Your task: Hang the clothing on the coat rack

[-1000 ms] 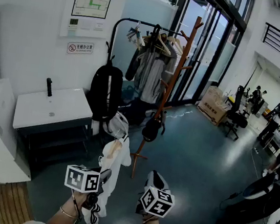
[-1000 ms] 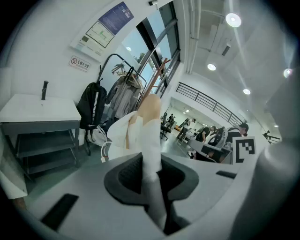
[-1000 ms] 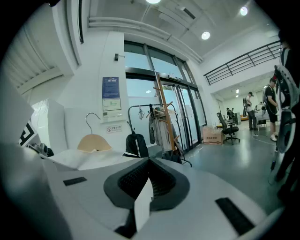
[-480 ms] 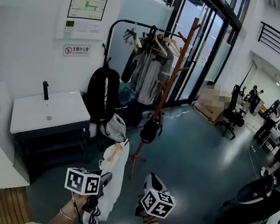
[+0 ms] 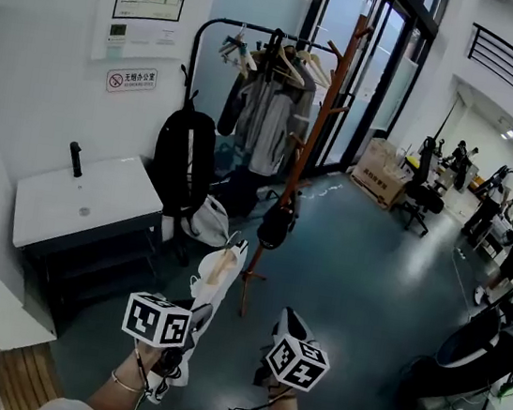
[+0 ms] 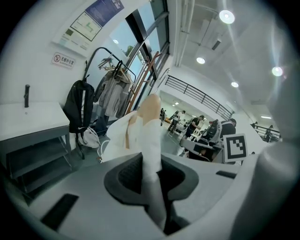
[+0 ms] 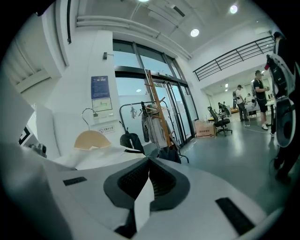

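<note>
A white garment (image 5: 210, 289) on a wooden hanger (image 5: 221, 263) hangs in front of me, above the floor. My left gripper (image 5: 193, 319) is shut on the garment's fabric (image 6: 151, 154) just below the hanger's wooden end (image 6: 150, 107). My right gripper (image 5: 285, 328) is shut on a thin fold of the same white cloth (image 7: 143, 202). In its view the hanger (image 7: 92, 138) with its metal hook lies to the left. The brown wooden coat rack (image 5: 317, 127) stands ahead on the dark floor, with a dark bag (image 5: 275, 226) on a low peg.
Behind the rack, a black metal rail (image 5: 248, 30) carries grey jackets (image 5: 269, 125) and spare hangers. A black backpack (image 5: 183, 161) hangs at its left. A white sink table (image 5: 57, 209) stands at left. People and office chairs (image 5: 425, 197) are far right.
The coat rack and rail have drawn a little nearer in the head view. The hanger end of the garment sits slightly higher and further right. Both grippers keep their hold.
</note>
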Demonstrator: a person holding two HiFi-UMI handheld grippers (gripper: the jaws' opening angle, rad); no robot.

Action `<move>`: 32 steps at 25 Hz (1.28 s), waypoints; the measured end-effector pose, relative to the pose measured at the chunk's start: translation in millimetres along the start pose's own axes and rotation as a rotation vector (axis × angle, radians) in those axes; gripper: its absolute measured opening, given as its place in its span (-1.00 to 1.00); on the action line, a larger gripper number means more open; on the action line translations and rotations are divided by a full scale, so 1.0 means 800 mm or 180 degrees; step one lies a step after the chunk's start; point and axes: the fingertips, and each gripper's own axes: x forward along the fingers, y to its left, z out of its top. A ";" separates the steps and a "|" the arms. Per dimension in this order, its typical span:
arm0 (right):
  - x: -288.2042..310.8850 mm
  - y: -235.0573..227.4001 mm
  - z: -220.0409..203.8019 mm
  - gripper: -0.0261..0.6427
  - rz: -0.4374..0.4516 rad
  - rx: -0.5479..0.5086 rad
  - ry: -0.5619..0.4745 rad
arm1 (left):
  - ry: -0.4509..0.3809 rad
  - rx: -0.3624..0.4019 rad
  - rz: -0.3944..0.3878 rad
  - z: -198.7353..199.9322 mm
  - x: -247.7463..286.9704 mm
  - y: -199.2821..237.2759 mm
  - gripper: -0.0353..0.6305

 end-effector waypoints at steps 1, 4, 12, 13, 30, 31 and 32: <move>0.001 -0.003 0.000 -0.85 -0.0028 0.0013 0.0005 | 0.0019 0.0035 -0.0020 0.001 0.002 0.001 -0.69; 0.005 -0.008 0.003 -0.85 -0.0107 0.0031 -0.0007 | 0.0078 0.0137 -0.0086 0.003 0.008 0.002 -0.69; 0.040 -0.020 0.010 -0.85 -0.0145 0.0011 0.0011 | 0.0070 0.0030 -0.0219 0.022 0.036 0.018 -0.69; 0.046 -0.022 0.012 -0.85 -0.0141 0.0008 0.0009 | 0.0071 0.0021 -0.0224 0.025 0.041 0.021 -0.69; 0.182 -0.090 0.052 -0.85 -0.0209 0.0157 -0.0038 | 0.0396 0.0462 -0.0414 0.098 0.163 0.040 -0.70; 0.190 -0.093 0.058 -0.85 -0.0212 0.0148 -0.0040 | 0.0412 0.0502 -0.0435 0.104 0.169 0.040 -0.69; 0.198 -0.096 0.063 -0.85 -0.0216 0.0141 -0.0045 | 0.0428 0.0539 -0.0454 0.110 0.175 0.041 -0.69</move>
